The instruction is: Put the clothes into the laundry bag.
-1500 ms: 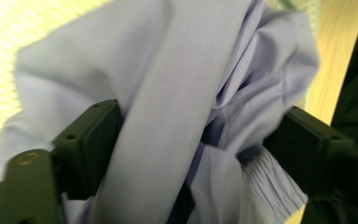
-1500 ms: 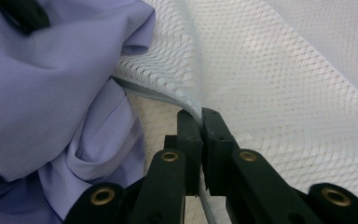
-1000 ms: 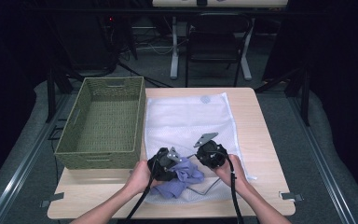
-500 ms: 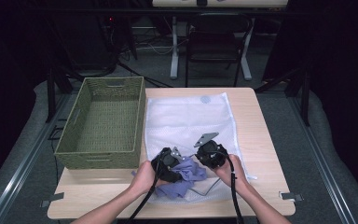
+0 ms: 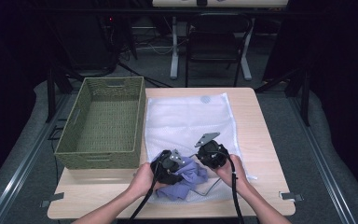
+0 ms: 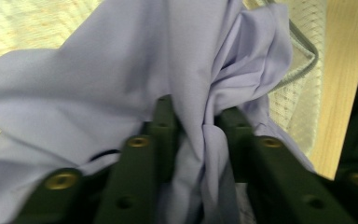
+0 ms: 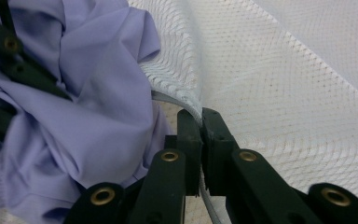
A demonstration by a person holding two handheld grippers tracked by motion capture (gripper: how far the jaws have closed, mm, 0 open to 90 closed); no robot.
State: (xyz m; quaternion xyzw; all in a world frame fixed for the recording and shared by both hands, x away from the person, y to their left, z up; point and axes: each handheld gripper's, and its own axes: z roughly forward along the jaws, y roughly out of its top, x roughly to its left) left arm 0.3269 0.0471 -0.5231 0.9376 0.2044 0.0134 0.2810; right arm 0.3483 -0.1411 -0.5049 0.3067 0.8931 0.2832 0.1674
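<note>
Cloth (image 5: 186, 183), lilac, crumpled, at the table's (image 5: 265, 140) near edge, lying at the mouth of a white mesh bag (image 5: 191, 119) spread flat on the tabletop. Left gripper (image 6: 199, 122): jaws have just been closing, a bunched fold of cloth between them and pinched. Right gripper (image 7: 201, 122): jaws clamped on the bag's grey-corded rim, just beside the cloth. Both hands side by side, near each other. Basket (image 5: 74, 140), green wicker, to the bag's left.
</note>
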